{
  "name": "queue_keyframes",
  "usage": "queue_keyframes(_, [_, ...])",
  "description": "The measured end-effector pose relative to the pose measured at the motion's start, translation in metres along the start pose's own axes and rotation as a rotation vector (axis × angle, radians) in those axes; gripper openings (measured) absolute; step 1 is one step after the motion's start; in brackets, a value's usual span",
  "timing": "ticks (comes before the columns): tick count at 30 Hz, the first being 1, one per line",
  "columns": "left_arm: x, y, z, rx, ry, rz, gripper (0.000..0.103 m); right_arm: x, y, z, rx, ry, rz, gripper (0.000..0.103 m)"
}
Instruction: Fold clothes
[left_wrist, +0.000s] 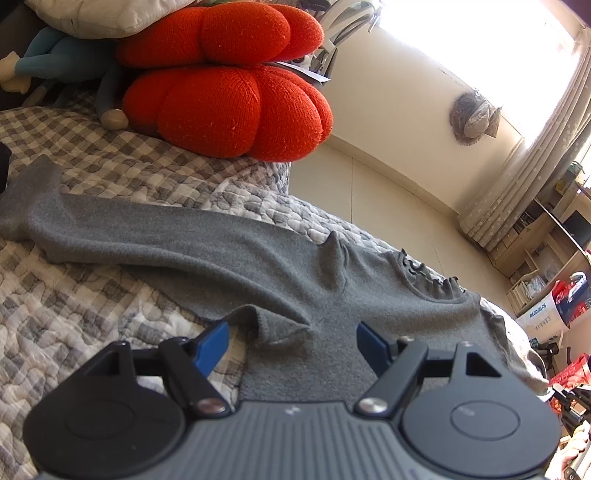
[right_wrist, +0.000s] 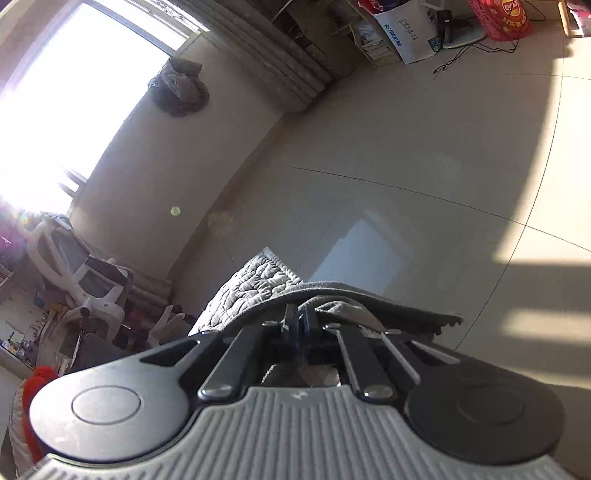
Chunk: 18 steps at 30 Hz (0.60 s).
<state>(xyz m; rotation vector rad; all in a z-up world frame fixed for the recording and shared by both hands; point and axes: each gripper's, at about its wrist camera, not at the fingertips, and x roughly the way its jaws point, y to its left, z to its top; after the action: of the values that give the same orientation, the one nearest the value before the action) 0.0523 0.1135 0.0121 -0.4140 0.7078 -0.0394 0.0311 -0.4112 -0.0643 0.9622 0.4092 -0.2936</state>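
Observation:
A grey long-sleeved sweater (left_wrist: 258, 251) lies spread flat on a checked quilt (left_wrist: 92, 295), one sleeve stretched to the left and its neckline at the right. My left gripper (left_wrist: 291, 328) hovers open over the sweater's body, blue fingers (left_wrist: 212, 345) wide apart. A small turned-up flap of fabric lies between them, untouched. In the right wrist view my right gripper (right_wrist: 298, 317) is shut, its fingers pressed together on the sweater's edge (right_wrist: 369, 295). That edge is raised in a ridge across the fingertips, at the quilt's corner (right_wrist: 255, 284).
Two red knitted cushions (left_wrist: 229, 110), a blue plush toy (left_wrist: 62, 55) and a white pillow (left_wrist: 103, 14) are stacked at the bed's far end. Beyond the bed's edge is tiled floor (right_wrist: 406, 147), with a white office chair (right_wrist: 85, 273) and boxes (right_wrist: 402, 33) by the walls.

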Motion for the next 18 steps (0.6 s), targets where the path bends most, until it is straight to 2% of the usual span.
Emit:
queue_keyframes(6, [0.001, 0.0, 0.0, -0.004, 0.003, -0.006, 0.077, -0.031, 0.018, 0.007, -0.011, -0.07, 0.063, 0.003])
queue_keyframes(9, [0.0, -0.002, -0.001, 0.002, 0.001, -0.008, 0.077, -0.03, 0.017, 0.004, -0.009, -0.017, 0.002, 0.007])
queue_keyframes(10, [0.0, -0.002, -0.001, 0.003, 0.001, -0.008, 0.077, -0.025, 0.012, 0.001, 0.011, 0.014, -0.014, 0.013])
queue_keyframes(12, [-0.001, -0.002, -0.001, 0.004, 0.002, -0.009, 0.077, -0.014, -0.003, -0.005, 0.083, 0.086, -0.027, 0.02])
queue_keyframes(13, [-0.001, -0.002, -0.001, 0.004, 0.002, -0.01, 0.077, -0.01, -0.01, -0.006, 0.124, 0.116, -0.022, 0.043])
queue_keyframes(14, [-0.001, -0.002, -0.001, 0.005, 0.001, -0.009, 0.077, -0.009, -0.014, -0.006, 0.15, 0.128, -0.014, 0.061])
queue_keyframes(18, [-0.003, -0.005, -0.003, 0.022, -0.002, -0.004, 0.077, -0.009, -0.014, -0.005, 0.14, 0.108, -0.032, 0.064])
